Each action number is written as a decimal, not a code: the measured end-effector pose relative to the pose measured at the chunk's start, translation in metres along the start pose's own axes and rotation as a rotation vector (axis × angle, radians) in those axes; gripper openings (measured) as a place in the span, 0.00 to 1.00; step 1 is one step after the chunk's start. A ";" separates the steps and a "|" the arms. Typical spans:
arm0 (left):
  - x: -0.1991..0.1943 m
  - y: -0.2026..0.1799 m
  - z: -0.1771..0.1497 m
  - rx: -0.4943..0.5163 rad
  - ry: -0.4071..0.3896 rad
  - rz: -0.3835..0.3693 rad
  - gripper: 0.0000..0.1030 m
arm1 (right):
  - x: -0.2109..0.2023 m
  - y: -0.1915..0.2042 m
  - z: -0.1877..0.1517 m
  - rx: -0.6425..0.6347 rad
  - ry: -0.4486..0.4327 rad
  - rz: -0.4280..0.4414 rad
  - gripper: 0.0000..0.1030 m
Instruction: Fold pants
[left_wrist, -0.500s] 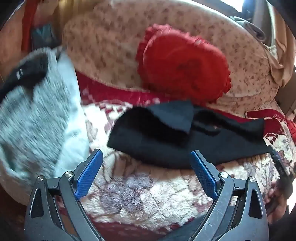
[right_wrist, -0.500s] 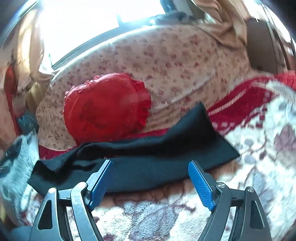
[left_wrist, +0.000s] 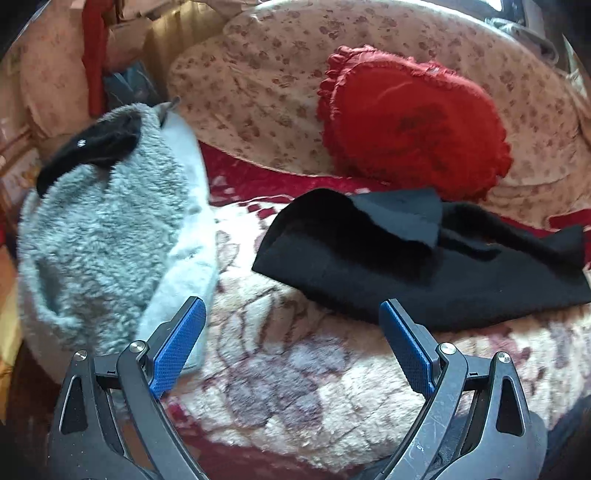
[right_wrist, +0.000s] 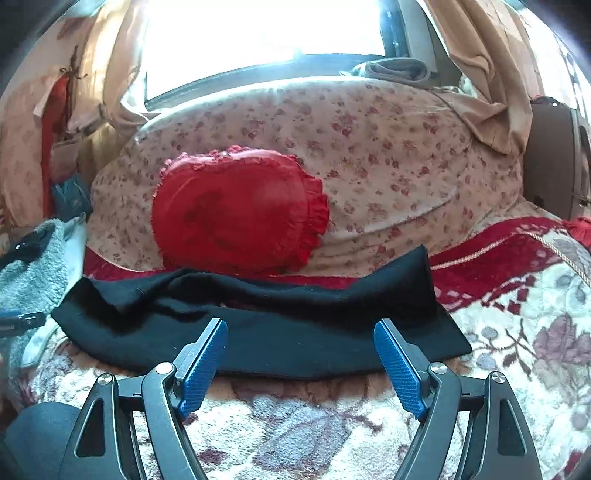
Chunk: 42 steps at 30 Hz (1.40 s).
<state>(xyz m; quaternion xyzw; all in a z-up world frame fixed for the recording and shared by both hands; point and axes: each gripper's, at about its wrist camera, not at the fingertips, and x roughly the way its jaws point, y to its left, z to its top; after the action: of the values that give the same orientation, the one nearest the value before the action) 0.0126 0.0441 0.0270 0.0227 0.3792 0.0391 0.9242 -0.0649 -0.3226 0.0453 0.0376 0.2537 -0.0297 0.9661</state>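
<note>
Two grippers are hanging wide open with nothing in them: the left gripper (left_wrist: 291, 339) and the right gripper (right_wrist: 300, 356). Black pants (right_wrist: 258, 332) are lying across the flowery blanket (right_wrist: 517, 369) on the bed, below the red pillow (right_wrist: 236, 214). One flap near the middle is sticking up. To fold well, I think each gripper should be pinching one end and pulling the cloth flat first.

Pants (right_wrist: 295, 332) matt black cloth; blanket (left_wrist: 295, 369) plush pile; grey garment (left_wrist: 103, 240) fluffy fleece; cushion (right_wrist: 236, 218) satiny red.
</note>
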 end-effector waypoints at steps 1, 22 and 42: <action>0.001 0.000 -0.001 0.006 0.006 -0.009 0.92 | 0.002 -0.004 0.002 0.058 0.040 -0.008 0.77; -0.009 -0.046 -0.023 0.080 0.047 -0.037 0.92 | 0.024 0.003 -0.013 0.044 0.139 -0.063 0.77; -0.004 -0.038 -0.025 0.058 0.069 -0.055 0.92 | 0.026 0.009 -0.010 0.015 0.143 -0.074 0.77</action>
<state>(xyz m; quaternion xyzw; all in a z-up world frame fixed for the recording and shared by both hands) -0.0055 0.0059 0.0090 0.0378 0.4124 0.0034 0.9102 -0.0467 -0.3133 0.0241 0.0373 0.3232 -0.0646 0.9434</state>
